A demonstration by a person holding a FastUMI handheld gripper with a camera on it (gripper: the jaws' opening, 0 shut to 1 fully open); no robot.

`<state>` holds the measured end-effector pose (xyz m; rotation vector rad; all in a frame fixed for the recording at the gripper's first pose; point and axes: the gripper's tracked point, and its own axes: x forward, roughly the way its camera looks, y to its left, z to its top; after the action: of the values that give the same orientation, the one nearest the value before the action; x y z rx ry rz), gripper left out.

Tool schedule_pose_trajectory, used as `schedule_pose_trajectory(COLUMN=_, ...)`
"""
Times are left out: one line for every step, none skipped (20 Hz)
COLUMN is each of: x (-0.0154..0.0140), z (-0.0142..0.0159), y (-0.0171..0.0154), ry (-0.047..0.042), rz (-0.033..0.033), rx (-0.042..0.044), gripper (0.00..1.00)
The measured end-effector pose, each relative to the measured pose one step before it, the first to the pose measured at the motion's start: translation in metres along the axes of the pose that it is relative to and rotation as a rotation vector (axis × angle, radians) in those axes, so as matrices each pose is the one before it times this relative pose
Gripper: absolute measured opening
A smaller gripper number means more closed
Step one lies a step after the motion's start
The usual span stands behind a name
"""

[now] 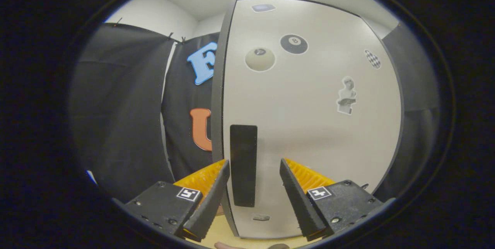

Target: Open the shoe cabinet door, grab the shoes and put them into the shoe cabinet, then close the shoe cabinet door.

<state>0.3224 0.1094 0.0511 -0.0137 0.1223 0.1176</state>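
gripper (254,166): fingers spread apart, nothing touching them | handle (243,165): upright on the shoe cabinet door (309,133), just ahead, between the fingers, nearer the left one | stickers (294,44): on the door, beyond and above the fingers | door edge (217,98): left of the handle

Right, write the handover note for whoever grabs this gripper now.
Gripper: fingers open, holding nothing, aimed at the shoe cabinet door.
Black handle: upright strip near the door's left edge, seen in the gap between the fingers, closer to the left one. Whether they touch it cannot be told.
Door: its stickered front faces the gripper; looks shut or nearly so.
Shoes: I cannot place them from this view.
Done: nothing confirmed, only the approach to the handle.
Left: grip the handle, open the door, put the shoes in, close the door.
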Motion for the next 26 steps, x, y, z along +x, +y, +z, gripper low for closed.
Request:
schedule_pose_trajectory(x=0.00343, z=-0.00352, y=0.00172, ry=0.02162, rz=0.00181, rx=0.00099, gripper=0.85)
schedule_pose_trajectory(x=-0.00008, z=0.00016, y=0.00028, ry=0.00759, rz=0.00177, rx=0.00334, gripper=0.83)
schedule_pose_trajectory(x=0.00197, z=0.00059, y=0.00083, ry=-0.00527, rz=-0.00337, rx=-0.00755, gripper=0.81)
schedule_pose_trajectory(x=-0.00114, z=-0.00103, y=-0.00089, ry=0.01214, rz=-0.00568, rx=-0.01728, gripper=0.80)
schedule_pose_trajectory(x=0.00121, z=0.00179, y=0.00556, ry=-0.01255, rz=0.01565, rx=-0.00753, gripper=0.78)
schedule_pose_trajectory(x=0.00092, z=-0.00598, y=0.01222, ry=0.03206, rz=0.04587, rx=0.00550, gripper=0.66)
schedule_pose_trajectory(x=-0.00024, z=-0.00209, y=-0.00427, ry=0.01420, rz=-0.02914, rx=0.00622, gripper=0.53)
schedule_pose_trajectory(x=-0.00109, z=0.00044, y=-0.00053, ry=-0.00150, rz=-0.01237, rx=-0.00222, gripper=0.41)
schedule_pose_trajectory(x=-0.00176, z=-0.00014, y=-0.00025, ry=0.00406, rz=-0.00407, rx=-0.00687, gripper=0.37)
schedule_pose_trajectory(x=-0.00112, z=0.00006, y=-0.00039, ry=-0.00130, rz=0.00511, rx=0.00111, gripper=0.36)
schedule_pose_trajectory(x=-0.00096, z=-0.00159, y=0.00083, ry=0.00715, rz=0.01271, rx=0.00423, gripper=0.34)
schedule_pose_trajectory(x=-0.00187, z=-0.00027, y=-0.00023, ry=0.00324, rz=0.01314, rx=0.00063, gripper=0.34)
schedule_pose_trajectory(x=-0.00104, z=-0.00209, y=-0.00036, ry=0.00192, rz=0.01340, rx=0.00253, gripper=0.33)
schedule_pose_trajectory(x=-0.00286, z=-0.00055, y=0.00091, ry=0.00317, rz=0.01216, rx=-0.00233, gripper=0.33)
schedule_pose_trajectory(x=-0.00581, z=-0.00044, y=0.00139, ry=0.00203, rz=0.01197, rx=-0.00555, gripper=0.33)
schedule_pose_trajectory(x=-0.00916, z=-0.00174, y=0.00088, ry=-0.00026, rz=0.01048, rx=-0.00792, gripper=0.33)
schedule_pose_trajectory(x=-0.00352, z=-0.00130, y=0.00040, ry=0.00019, rz=0.00912, rx=-0.00604, gripper=0.33)
schedule_pose_trajectory(x=-0.00457, z=-0.00099, y=0.00028, ry=0.00293, rz=0.01375, rx=-0.01015, gripper=0.33)
schedule_pose_trajectory(x=-0.00574, z=-0.00127, y=-0.00036, ry=-0.00130, rz=0.01342, rx=-0.01069, gripper=0.33)
schedule_pose_trajectory(x=-0.00546, z=-0.00007, y=0.00033, ry=-0.00552, rz=0.01492, rx=-0.01729, gripper=0.33)
schedule_pose_trajectory(x=-0.00625, z=-0.00077, y=0.00068, ry=-0.00485, rz=0.01584, rx=-0.01353, gripper=0.33)
schedule_pose_trajectory(x=-0.00702, z=-0.00032, y=0.00149, ry=-0.00541, rz=0.01874, rx=-0.00658, gripper=0.33)
schedule_pose_trajectory(x=-0.00923, z=-0.00123, y=0.00181, ry=-0.00475, rz=0.01783, rx=-0.00584, gripper=0.33)
schedule_pose_trajectory(x=-0.00770, z=-0.00097, y=0.00000, ry=-0.00163, rz=0.01261, rx=-0.00472, gripper=0.33)
schedule_pose_trajectory(x=-0.00245, z=-0.00091, y=-0.00192, ry=-0.00264, rz=0.01094, rx=-0.00665, gripper=0.33)
schedule_pose_trajectory(x=-0.00428, z=-0.00102, y=-0.00101, ry=-0.00235, rz=0.00746, rx=-0.00686, gripper=0.33)
